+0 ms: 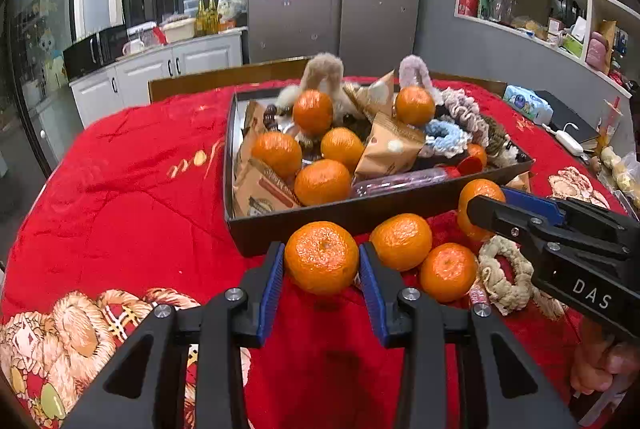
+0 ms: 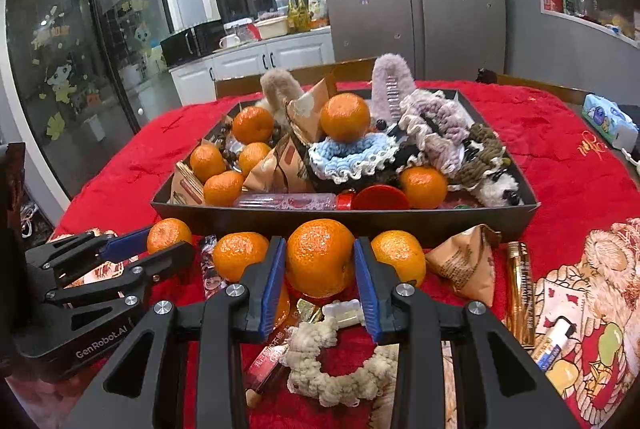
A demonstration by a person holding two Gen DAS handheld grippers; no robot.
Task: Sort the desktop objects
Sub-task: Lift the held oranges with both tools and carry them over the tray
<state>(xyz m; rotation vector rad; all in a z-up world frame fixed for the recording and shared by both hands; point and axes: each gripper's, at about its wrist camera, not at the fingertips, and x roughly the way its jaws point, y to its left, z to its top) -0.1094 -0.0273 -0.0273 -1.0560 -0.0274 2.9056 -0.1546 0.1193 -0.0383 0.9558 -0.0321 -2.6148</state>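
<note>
A black tray (image 1: 340,217) on the red tablecloth holds several tangerines, snack packets, scrunchies and fluffy hair clips. My left gripper (image 1: 322,269) is shut on a tangerine (image 1: 322,257) just in front of the tray's near wall. My right gripper (image 2: 320,265) is shut on another tangerine (image 2: 320,257), also in front of the tray (image 2: 400,221). Each gripper shows in the other's view: the right one (image 1: 486,209) holds its fruit at the right, the left one (image 2: 160,245) at the left. Loose tangerines (image 1: 402,241) (image 1: 448,271) lie between them.
On the cloth near the right gripper lie a beige scrunchie (image 2: 332,369), a snack packet (image 2: 466,265), a gold tube (image 2: 520,293), a white stick (image 2: 554,345) and small wrapped items. A tissue pack (image 1: 528,103) and a charger sit at the table's far right.
</note>
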